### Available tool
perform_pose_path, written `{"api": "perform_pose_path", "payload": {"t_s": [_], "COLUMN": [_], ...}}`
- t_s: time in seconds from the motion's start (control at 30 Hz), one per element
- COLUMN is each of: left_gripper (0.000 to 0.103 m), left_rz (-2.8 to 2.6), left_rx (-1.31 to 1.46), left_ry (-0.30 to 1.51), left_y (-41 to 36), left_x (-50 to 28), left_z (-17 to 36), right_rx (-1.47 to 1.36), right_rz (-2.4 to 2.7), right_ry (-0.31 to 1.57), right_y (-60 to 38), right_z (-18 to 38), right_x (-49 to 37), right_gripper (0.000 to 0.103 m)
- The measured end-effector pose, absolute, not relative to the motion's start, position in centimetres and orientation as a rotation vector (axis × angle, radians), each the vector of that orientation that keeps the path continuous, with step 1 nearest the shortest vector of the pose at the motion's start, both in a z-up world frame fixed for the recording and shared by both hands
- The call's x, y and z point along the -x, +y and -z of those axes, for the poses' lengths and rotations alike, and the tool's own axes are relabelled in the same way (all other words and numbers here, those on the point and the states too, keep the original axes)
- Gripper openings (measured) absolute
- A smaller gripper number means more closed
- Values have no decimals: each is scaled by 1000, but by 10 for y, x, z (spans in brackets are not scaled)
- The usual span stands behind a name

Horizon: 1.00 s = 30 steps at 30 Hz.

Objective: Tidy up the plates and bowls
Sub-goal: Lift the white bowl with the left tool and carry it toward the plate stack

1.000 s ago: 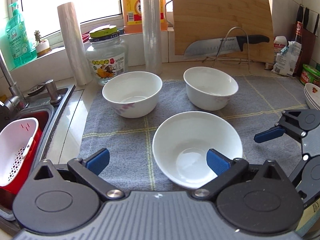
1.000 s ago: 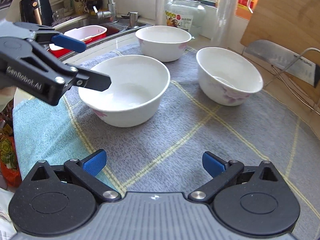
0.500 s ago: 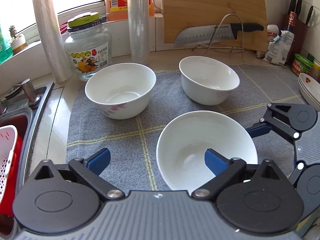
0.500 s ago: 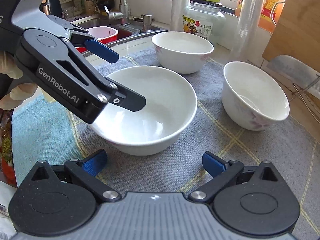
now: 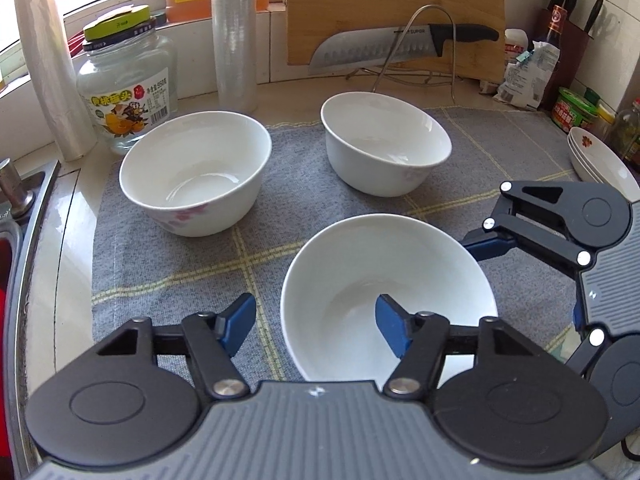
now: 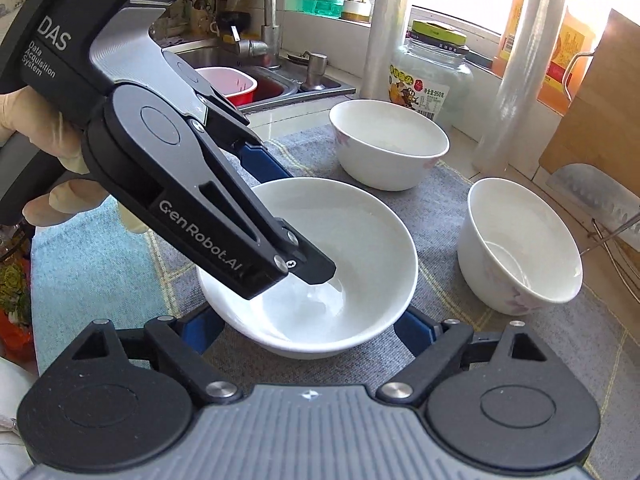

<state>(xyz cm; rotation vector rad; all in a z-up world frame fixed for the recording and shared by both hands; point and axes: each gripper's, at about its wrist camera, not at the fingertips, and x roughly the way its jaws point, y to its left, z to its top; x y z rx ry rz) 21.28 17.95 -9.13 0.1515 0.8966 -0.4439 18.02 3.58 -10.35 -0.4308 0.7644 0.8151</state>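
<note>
On a grey checked mat [image 5: 192, 268] on the worktop stand three white bowls. Within the last second both pairs of tongs have narrowed from wide open and drawn in on the nearest bowl [image 5: 388, 300], which has not moved from its spot. That likely means a two-handed lift is about to start, perhaps to stack it.

The left tongs [image 5: 316, 326] are closing astride that bowl's left wall: one blue pad inside, one outside, not yet clenched on it. The right tongs [image 6: 306, 328] are closing around the same bowl's outside, pads at its flanks; contact cannot be told.

Beyond this bowl sit the far left bowl [image 5: 196, 172] and far right bowl [image 5: 384, 144], well apart. Stacked plates [image 5: 600, 160] lie off to its right.
</note>
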Motion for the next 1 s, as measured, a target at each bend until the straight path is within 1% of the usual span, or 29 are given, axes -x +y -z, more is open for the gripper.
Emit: {"api": "perform_pose_path", "payload": {"t_s": [0.07,0.3,0.73,1.0], "left_gripper": [56,54,54,54], "left_rz": [459,493,516,585], "left_rx": [-151,-155,-165,-201], "left_ry": [901,904,887,869], "left_y": [178,172,158,120], "left_x": [-214,-216,-209,-202], "left_z": [91,89,76,66], "right_rx": [439,432,400,388], "right_rz": [-814,-809,-789,-739], "right_ry": [762,765,781,788], "right_y": [36,37,26,-9], "right_z": [103,104,94,84], "right_x": [-180,-180,-176,-164], "right_gripper": [91,91,91,91]}}
